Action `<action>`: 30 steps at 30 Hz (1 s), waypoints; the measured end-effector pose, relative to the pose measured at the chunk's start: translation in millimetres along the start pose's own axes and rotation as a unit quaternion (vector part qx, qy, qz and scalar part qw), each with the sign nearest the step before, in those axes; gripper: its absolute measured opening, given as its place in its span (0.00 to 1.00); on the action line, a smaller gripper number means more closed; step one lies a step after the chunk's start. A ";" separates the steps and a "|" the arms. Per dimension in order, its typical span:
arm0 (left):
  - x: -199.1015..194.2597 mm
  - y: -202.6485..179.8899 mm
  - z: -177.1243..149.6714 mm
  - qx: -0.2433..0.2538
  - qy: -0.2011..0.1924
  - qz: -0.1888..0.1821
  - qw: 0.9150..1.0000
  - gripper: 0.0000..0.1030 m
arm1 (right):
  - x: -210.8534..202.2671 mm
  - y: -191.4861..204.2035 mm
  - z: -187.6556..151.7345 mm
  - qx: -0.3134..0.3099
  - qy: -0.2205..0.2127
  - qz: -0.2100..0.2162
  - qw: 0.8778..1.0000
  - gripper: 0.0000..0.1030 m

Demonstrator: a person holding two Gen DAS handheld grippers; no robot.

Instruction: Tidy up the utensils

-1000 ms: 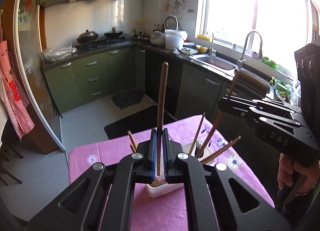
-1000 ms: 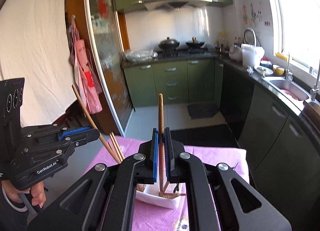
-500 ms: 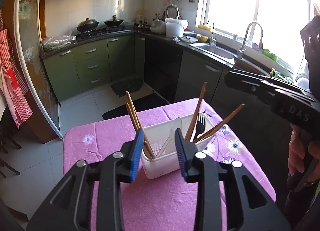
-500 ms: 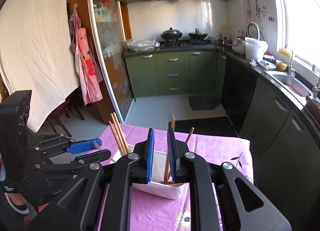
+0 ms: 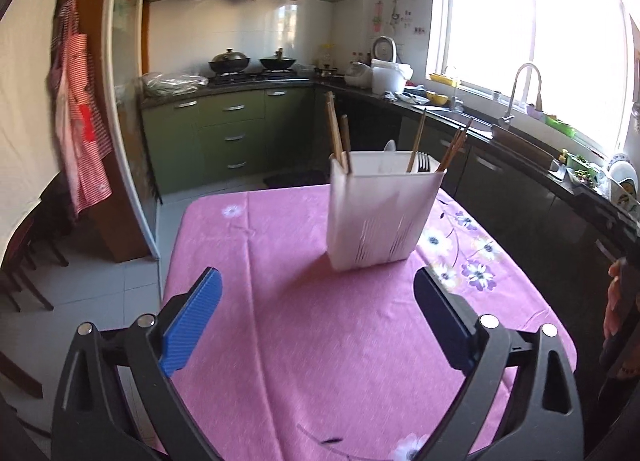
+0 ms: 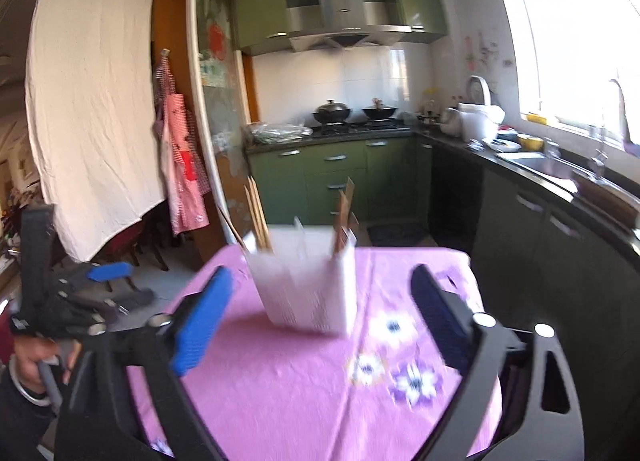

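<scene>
A white slotted utensil holder (image 5: 380, 213) (image 6: 308, 289) stands upright on the pink flowered tablecloth (image 5: 320, 341) (image 6: 300, 381). Wooden chopsticks (image 5: 334, 129) (image 6: 256, 213) and other wooden handles (image 5: 454, 145) (image 6: 344, 213) stick up out of it, beside a fork (image 5: 422, 163). My left gripper (image 5: 316, 281) hangs short of the holder, its jaws opening wide with nothing between them; it also shows in the right wrist view (image 6: 128, 283). My right gripper (image 6: 320, 277) is likewise back from the holder, jaws opening, with nothing between them. The right wrist view is blurred.
Green cabinets and a dark counter with a sink (image 5: 452, 113) run behind and right of the table. A stove with pots (image 5: 248, 61) is at the back. A red apron (image 5: 80, 121) and dark chairs (image 5: 24, 261) are left. A person's hand (image 5: 616, 301) holds the right grip.
Both grippers were shut on upright wooden utensils over the holder. They have let go, opened wide, and drawn back and down from the holder, which now holds those utensils.
</scene>
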State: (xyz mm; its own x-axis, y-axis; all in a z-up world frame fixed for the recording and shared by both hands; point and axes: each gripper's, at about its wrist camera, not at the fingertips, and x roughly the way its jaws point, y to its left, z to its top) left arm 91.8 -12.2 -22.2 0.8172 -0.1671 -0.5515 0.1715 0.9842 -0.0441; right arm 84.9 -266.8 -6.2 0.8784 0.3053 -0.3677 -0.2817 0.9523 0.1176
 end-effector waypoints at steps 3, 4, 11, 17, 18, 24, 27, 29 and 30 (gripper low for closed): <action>-23.6 2.5 -18.4 -0.008 -0.026 0.017 0.999 0.90 | -17.8 6.3 -34.1 -0.015 -0.009 -0.016 1.000 0.96; -30.6 1.2 -21.8 -0.010 -0.032 0.019 0.999 0.90 | -21.9 8.1 -40.7 -0.017 -0.010 -0.021 1.000 0.96; -75.6 -10.3 -44.1 -0.011 -0.057 0.025 0.998 0.93 | -62.2 20.5 -65.2 -0.011 -0.026 -0.022 0.999 0.96; -84.2 -14.5 -48.4 -0.020 -0.047 0.019 0.999 0.93 | -73.2 35.4 -68.3 -0.021 -0.025 -0.027 0.999 0.96; -84.7 -13.9 -49.7 -0.022 -0.046 0.020 0.999 0.93 | -74.1 35.6 -67.9 -0.020 -0.026 -0.029 0.999 0.96; -80.0 -5.3 -55.3 -0.040 -0.035 0.024 0.998 0.93 | -74.5 36.8 -67.9 -0.025 -0.021 -0.035 0.999 0.96; -77.6 -3.4 -57.9 -0.045 -0.029 0.021 0.998 0.93 | -73.1 36.5 -68.7 -0.026 -0.017 -0.043 0.999 0.96; -76.7 -5.4 -57.6 -0.045 -0.028 0.020 0.998 0.93 | -72.0 36.6 -68.6 -0.026 -0.015 -0.044 0.999 0.96; -76.7 -6.1 -57.7 -0.044 -0.028 0.019 0.998 0.93 | -71.6 36.1 -68.7 -0.026 -0.014 -0.044 0.999 0.96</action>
State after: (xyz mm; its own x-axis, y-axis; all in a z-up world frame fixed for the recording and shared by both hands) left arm -3.7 -2.0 -27.7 0.8524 -0.1303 -0.5063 0.0932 0.9908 -0.0981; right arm -14.6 -254.2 -38.9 0.9109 0.2210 -0.3485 -0.2218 0.9744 0.0382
